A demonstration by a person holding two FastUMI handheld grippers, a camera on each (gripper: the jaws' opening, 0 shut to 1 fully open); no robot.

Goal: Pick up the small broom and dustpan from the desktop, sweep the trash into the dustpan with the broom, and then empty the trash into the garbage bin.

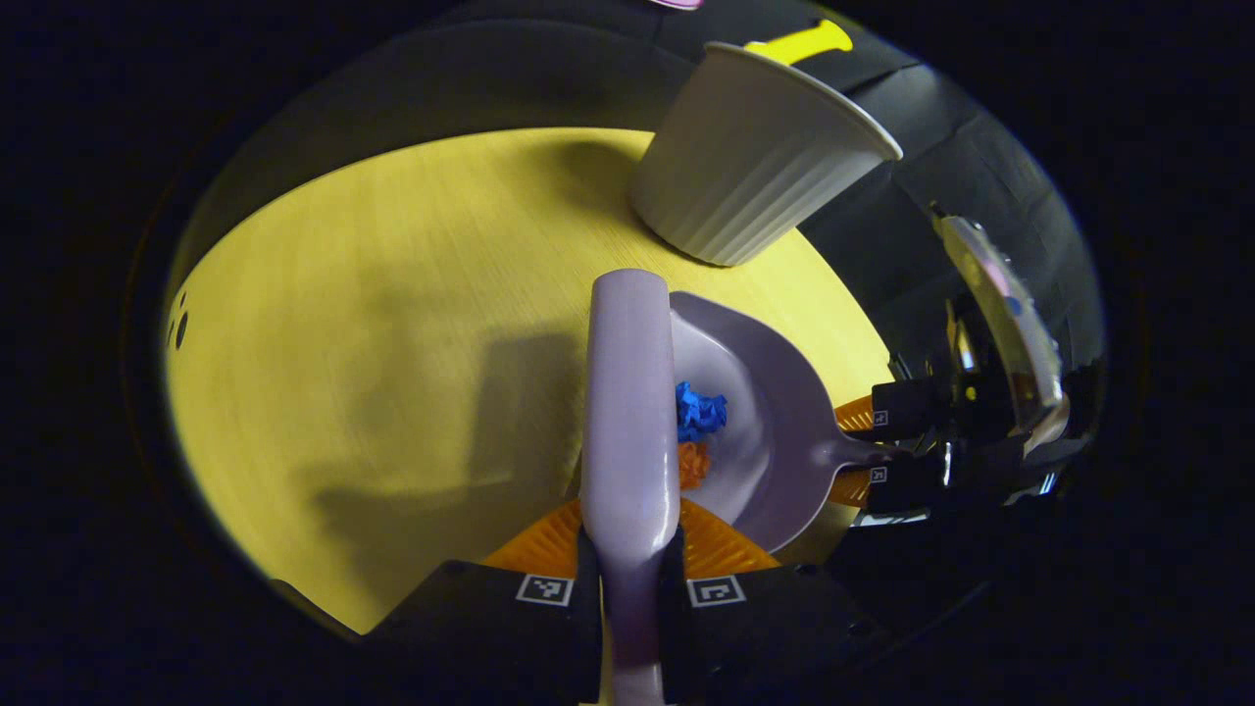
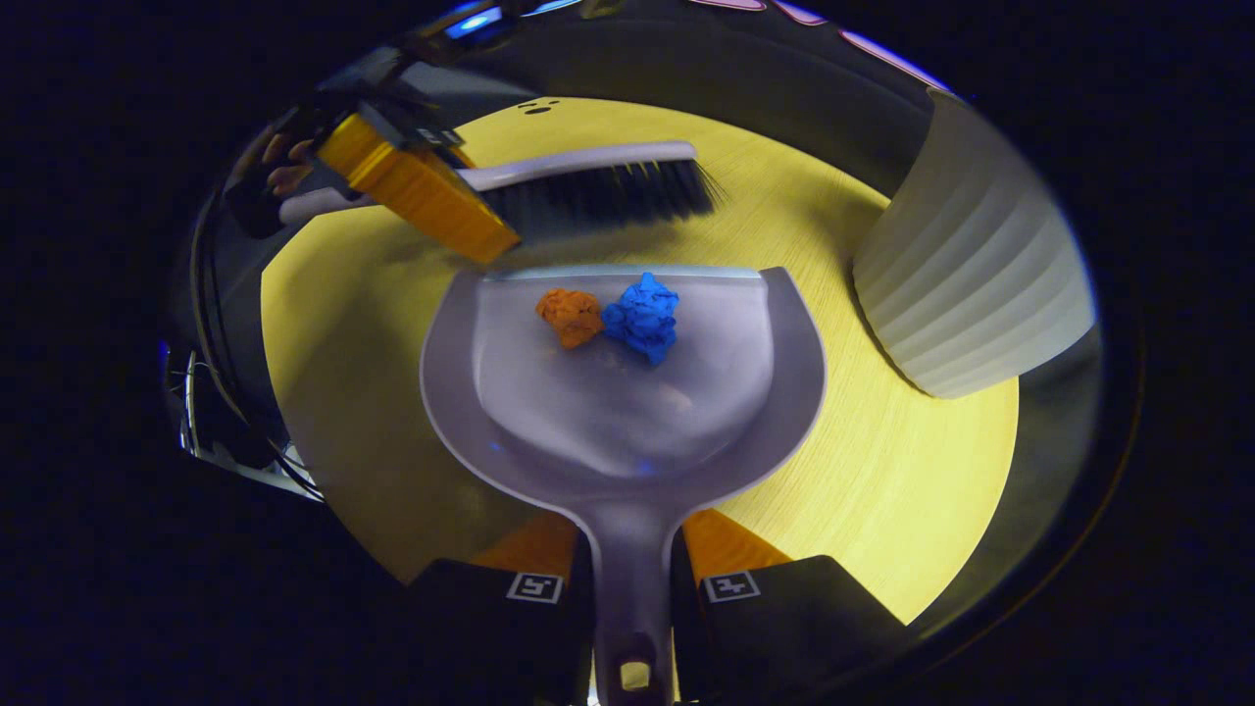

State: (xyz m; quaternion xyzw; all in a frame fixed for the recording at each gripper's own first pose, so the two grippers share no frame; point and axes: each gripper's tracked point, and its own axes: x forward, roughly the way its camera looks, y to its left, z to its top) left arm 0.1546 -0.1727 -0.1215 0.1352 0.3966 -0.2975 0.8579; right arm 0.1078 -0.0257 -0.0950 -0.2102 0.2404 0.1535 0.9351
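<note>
1. The left gripper (image 1: pixel 629 579) is seen clenched on the handle of the small broom (image 1: pixel 629 392), both fingers pressed to its sides. The broom runs straight ahead of it. In the right gripper view the bristles hang just beyond the dustpan's front lip, seemingly clear of the desktop (image 2: pixel 882 471).
2. Just right of the broom, two scraps lie inside the pan near its lip: the orange trash (image 2: pixel 570 316) and, touching it, the blue trash (image 2: pixel 643 316).
3. The right gripper (image 2: pixel 632 588) is seen grasping the handle of the dustpan (image 2: pixel 627 412), fingers closed on both sides. The pan extends directly ahead of it, over the desktop.
4. Ahead and to the right of the right gripper, the ribbed garbage bin (image 2: pixel 971 294) stands on the desktop, near the pan but apart from it.
5. The sweeping is judged done, as no trash is seen left on the desktop. The emptying step is at hand.
6. Next, the pan would need to be kept level, carried over the bin's rim, then tipped forward. Premature tilting could spill the scraps.
</note>
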